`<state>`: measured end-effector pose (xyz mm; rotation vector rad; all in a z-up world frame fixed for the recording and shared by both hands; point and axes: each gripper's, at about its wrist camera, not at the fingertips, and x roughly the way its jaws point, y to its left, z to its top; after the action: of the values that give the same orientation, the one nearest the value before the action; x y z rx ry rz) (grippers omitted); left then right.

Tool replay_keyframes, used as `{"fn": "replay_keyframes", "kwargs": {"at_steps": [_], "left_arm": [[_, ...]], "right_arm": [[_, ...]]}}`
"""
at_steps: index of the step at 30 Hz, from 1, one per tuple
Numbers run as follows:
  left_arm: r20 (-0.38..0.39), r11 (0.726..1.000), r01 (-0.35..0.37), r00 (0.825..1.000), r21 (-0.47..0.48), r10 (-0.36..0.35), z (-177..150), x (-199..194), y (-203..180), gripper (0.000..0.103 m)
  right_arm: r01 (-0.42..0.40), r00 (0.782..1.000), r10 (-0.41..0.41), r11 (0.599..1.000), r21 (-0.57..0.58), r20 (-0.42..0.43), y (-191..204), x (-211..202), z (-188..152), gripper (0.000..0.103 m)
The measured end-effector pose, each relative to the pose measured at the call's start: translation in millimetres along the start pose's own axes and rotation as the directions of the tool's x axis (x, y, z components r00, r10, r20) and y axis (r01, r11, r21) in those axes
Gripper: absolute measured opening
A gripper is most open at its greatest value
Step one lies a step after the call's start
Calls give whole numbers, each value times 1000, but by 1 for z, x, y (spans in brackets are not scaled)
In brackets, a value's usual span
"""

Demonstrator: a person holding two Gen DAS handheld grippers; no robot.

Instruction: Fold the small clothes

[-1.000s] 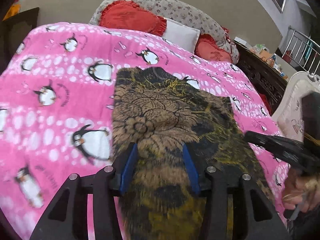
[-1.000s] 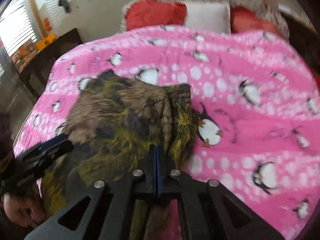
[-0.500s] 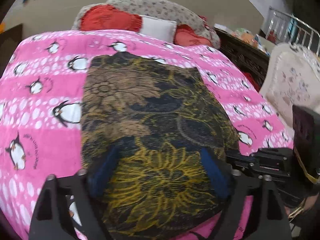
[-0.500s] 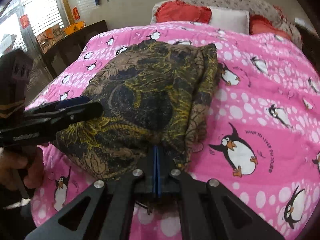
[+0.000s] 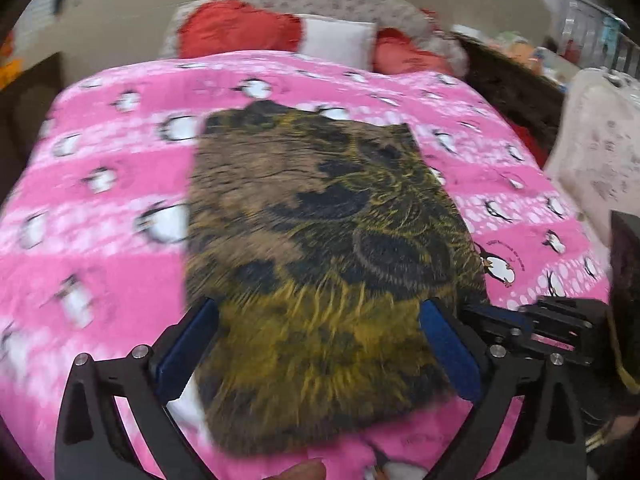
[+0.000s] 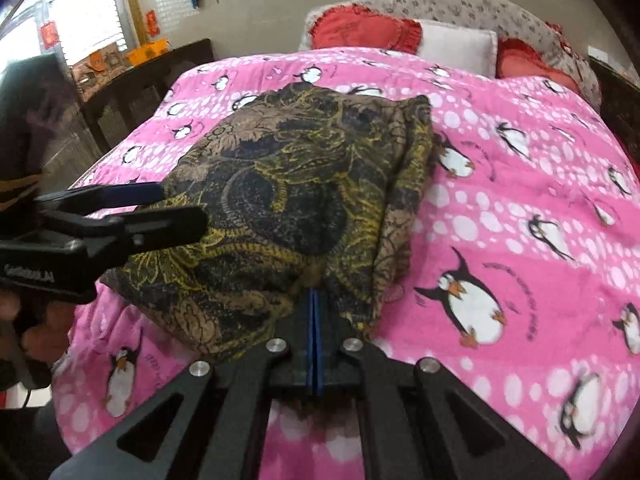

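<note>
Garment point(image 5: 320, 248) drawn nearer; left gripper point(image 5: 318, 344) jaws released, right gripper point(image 6: 314, 312) grasping hem (pillows point(image 6: 452, 46) beyond).

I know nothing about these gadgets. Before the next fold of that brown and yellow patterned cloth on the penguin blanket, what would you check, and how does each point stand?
1. Right gripper has hold of the patterned cloth: ok, jaws shut on its near edge.
2. Left gripper free to take a new hold: ok, jaws wide open with the cloth's near end between them.
3. Cloth fully on the penguin blanket: ok.
4. Cloth lying flat: not ok, its right edge is bunched in layers.
5. Grippers apart from each other: ok, the left one sits at the cloth's left side.
6. Left camera view sharp: not ok, blurred.
</note>
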<state>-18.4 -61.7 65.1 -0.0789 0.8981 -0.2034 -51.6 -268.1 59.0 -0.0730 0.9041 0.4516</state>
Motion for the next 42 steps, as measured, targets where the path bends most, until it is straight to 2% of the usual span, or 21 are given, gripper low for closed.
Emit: {"fn": "replay_keyframes", "kwargs": {"at_steps": [2,4,10,29,42], "left_arm": [[-32,997,-74,997,-37,73,-7,-14,-4,86],[-48,990,-129,991,-59,127,-17,-29,-10,86],[-44,987,-150,988,-63,148,-37,-51,-29,86],[12,985,-167,986,-46,168,-47,-93,-47,86],[108,983,-179,978,-27,181,-56,-143,-63,86]], "right_arm": [[27,999,-26,998,53,-26,2,-18,0,13],[89,996,-87,993,71,-33,8,-38,-5,35],[184,982,-186,975,122,4,20,-94,-29,67],[212,971,-224,968,135,81,43,-144,-48,67],[223,956,-243,966,127,165,65,-190,-54,69]]}}
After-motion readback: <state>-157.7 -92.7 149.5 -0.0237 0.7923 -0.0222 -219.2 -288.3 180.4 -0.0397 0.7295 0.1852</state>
